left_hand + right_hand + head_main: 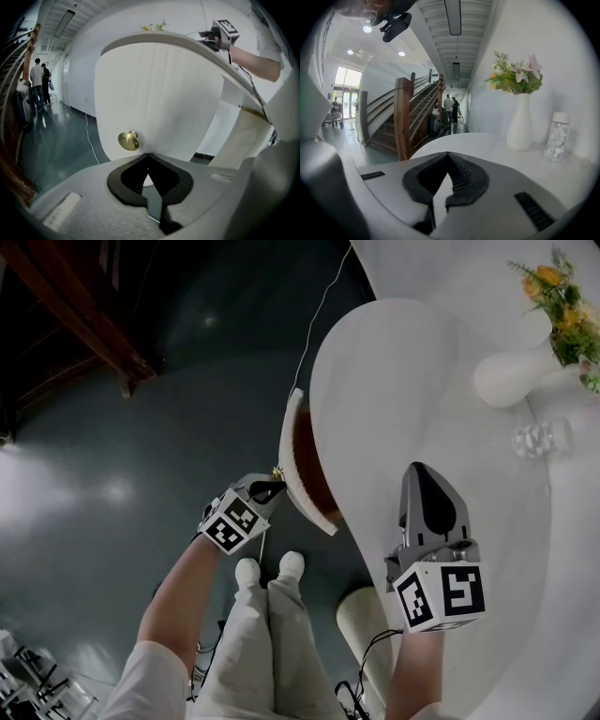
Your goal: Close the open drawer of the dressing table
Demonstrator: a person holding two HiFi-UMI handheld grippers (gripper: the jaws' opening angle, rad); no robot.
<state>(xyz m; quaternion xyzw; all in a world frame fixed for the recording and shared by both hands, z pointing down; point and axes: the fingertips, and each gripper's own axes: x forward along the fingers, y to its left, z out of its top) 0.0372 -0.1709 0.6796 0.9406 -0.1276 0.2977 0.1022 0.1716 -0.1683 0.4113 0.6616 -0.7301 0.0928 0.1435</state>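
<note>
drawer [305,465]: open, sticking out of the dressing table [412,381] | left gripper [149,155]: jaws together, tips right at the drawer front, just beside the brass knob [128,140] | right gripper [446,154]: jaws together, nothing in them, over the tabletop

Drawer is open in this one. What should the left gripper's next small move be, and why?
Probably press the left gripper forward against the drawer front. Its fingers are together, tips at the white panel beside the brass knob, and the head view shows the panel standing clear of the dressing table.
</note>
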